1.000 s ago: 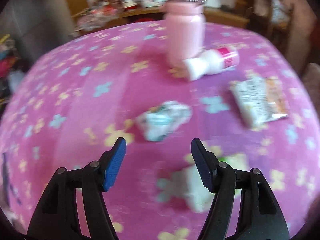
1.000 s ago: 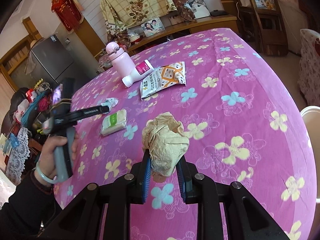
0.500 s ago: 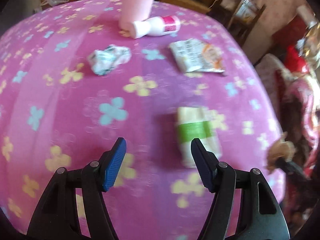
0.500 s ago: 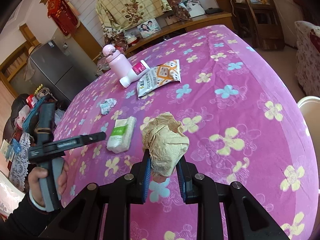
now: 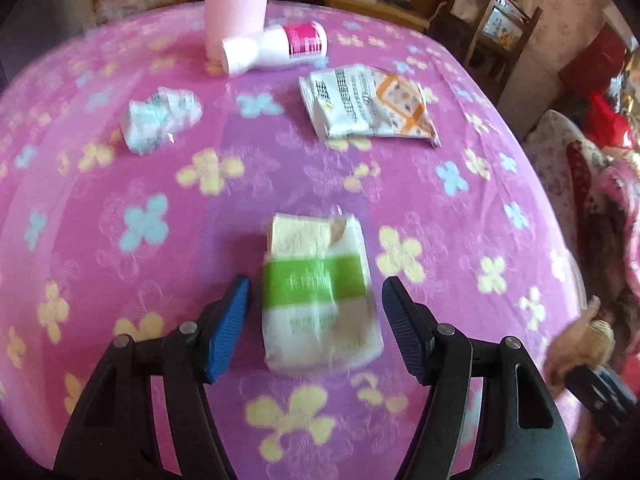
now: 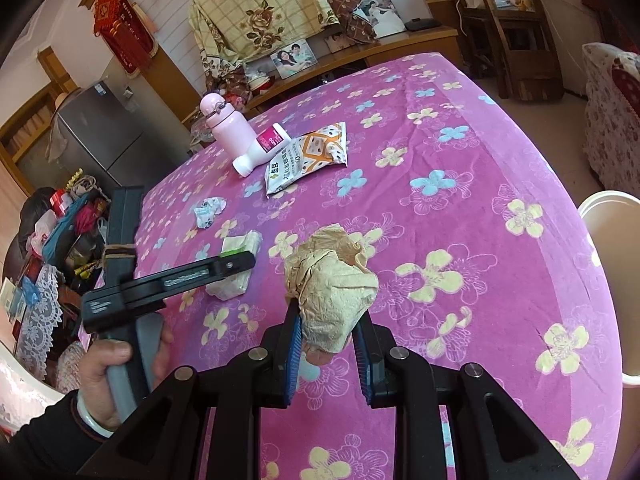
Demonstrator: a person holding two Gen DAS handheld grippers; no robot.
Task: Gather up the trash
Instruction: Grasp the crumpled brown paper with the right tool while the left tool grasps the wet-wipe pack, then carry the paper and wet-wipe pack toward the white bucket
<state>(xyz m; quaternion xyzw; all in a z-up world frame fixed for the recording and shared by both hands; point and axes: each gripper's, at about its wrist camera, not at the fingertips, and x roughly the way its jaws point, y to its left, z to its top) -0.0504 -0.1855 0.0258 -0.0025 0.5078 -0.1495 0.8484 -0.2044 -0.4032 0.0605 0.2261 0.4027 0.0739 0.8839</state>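
Note:
My left gripper [image 5: 316, 312] is open and hovers over a white tissue pack with a green band [image 5: 318, 292], which lies on the pink flowered tablecloth between the blue pads without touching them. In the right wrist view the same pack [image 6: 236, 262] lies under the left gripper [image 6: 240, 260], held by a hand. My right gripper [image 6: 328, 344] is shut on a crumpled beige paper ball [image 6: 332, 284] above the table. Further back lie a crumpled white-blue wrapper [image 5: 162, 118] and a flat snack bag [image 5: 368, 104].
A pink bottle [image 5: 236, 4] stands at the table's far side with a white-and-pink bottle [image 5: 276, 46] lying against it. A white bin rim [image 6: 612, 264] shows past the table's right edge. Chairs, a shelf and clutter ring the table.
My left gripper swung right and toward me, from over the crumpled wrapper to over the tissue pack, which now sits between its fingers. The right gripper kept still with the paper ball.

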